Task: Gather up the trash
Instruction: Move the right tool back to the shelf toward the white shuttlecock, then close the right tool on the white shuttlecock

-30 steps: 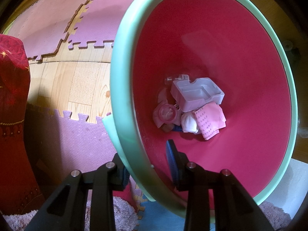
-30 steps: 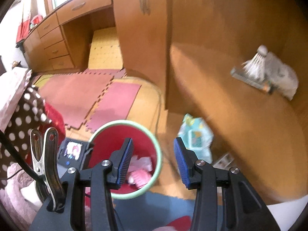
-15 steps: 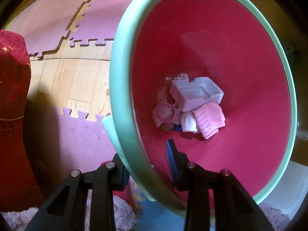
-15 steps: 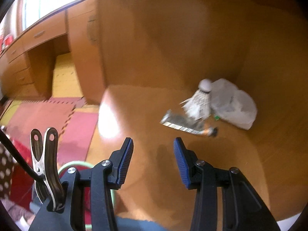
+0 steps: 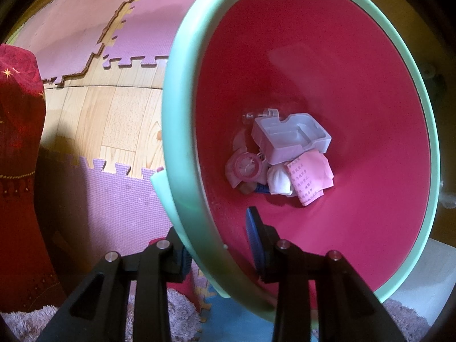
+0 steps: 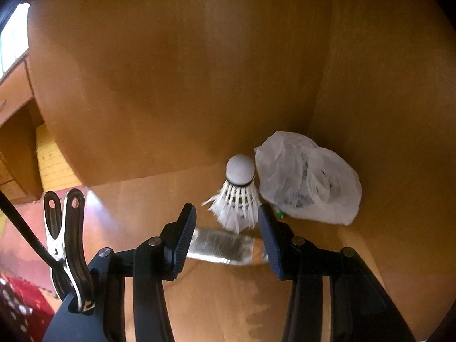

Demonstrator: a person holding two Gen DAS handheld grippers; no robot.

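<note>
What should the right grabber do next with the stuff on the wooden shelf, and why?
Probably ease the right gripper forward and down onto the shuttlecock. Its fingers are open and empty, the shuttlecock sits just ahead of them over a silver wrapper, and the left gripper is clamped on the bin rim, ready for trash.

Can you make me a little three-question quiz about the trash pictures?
1. True or false: the left gripper is clamped on the rim of the red bin with the mint-green rim.
2. What stands beside the crumpled white plastic bag on the wooden surface? A) white feather shuttlecock B) apple C) cup
3. Fill in: the right gripper's jaws hold ____.

Key: 1 true; 2 A; 3 nothing.
</note>
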